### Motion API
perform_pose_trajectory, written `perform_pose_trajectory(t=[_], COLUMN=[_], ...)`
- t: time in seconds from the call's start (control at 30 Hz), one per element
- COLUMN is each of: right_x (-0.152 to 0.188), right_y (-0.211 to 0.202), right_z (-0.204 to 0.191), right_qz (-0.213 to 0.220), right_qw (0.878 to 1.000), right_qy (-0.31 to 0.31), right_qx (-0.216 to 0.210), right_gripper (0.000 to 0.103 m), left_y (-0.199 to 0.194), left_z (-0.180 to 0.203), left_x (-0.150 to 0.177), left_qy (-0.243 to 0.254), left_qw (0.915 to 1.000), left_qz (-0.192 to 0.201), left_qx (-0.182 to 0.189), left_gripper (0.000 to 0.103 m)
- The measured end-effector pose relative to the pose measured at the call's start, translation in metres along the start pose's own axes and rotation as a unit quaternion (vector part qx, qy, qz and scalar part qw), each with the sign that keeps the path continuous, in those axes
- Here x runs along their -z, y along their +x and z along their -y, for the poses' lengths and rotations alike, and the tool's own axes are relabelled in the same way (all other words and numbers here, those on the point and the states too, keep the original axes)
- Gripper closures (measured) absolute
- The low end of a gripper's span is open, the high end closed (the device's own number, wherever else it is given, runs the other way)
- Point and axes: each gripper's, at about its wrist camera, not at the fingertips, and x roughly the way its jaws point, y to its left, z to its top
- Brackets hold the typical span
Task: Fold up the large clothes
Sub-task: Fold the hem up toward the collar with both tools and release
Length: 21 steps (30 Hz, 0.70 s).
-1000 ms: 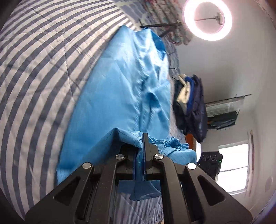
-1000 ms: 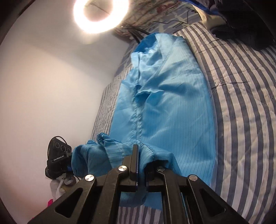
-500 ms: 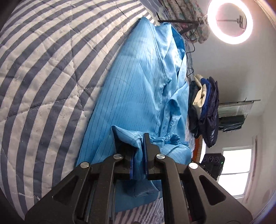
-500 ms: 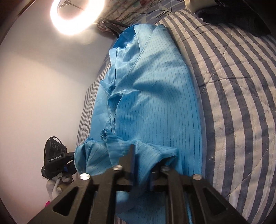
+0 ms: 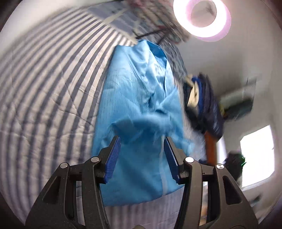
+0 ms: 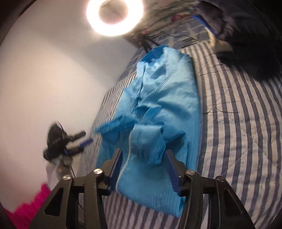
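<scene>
Well, no writing or label could be read: both pictures too blurry. Big blue garment (image 5: 141,98) lay flat on striped bed cover (image 5: 44,98), long way up bed. Folded-over sleeve end sat near bottom edge. Left gripper (image 5: 141,155) hung just over that end, jaws opening, pads off cloth, nothing pinched. Right gripper (image 6: 143,163) same: jaws opening, blue cuff seen between them but not squeezed. Ring light (image 6: 114,16) shone above. Dark clothes pile (image 5: 202,104) beside garment.
</scene>
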Motion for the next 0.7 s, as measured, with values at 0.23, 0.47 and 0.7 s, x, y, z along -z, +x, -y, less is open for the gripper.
perform_pose_trajectory(t=[0.23, 0.47, 0.7], right_x=[0.026, -0.018, -0.063], right_y=[0.052, 0.069, 0.064], right_z=[-0.018, -0.007, 0.031], right_qz=[-0.108, -0.071, -0.007], right_qw=[0.987, 0.992, 0.997], right_qy=[-0.113, -0.098, 0.001], right_qx=[0.045, 0.047, 0.081], right_gripper=[0.074, 0.074, 0.07], left_y=[0.036, 0.067, 0.077], left_z=[0.01, -0.008, -0.012], left_x=[0.02, -0.006, -0.031], left_qy=[0.08, 0.072, 0.057], left_qw=[0.9938, 0.994, 0.9959], left_qz=[-0.063, -0.054, -0.035], left_qx=[-0.045, -0.062, -0.06], left_gripper=[0.051, 0.051, 0.051])
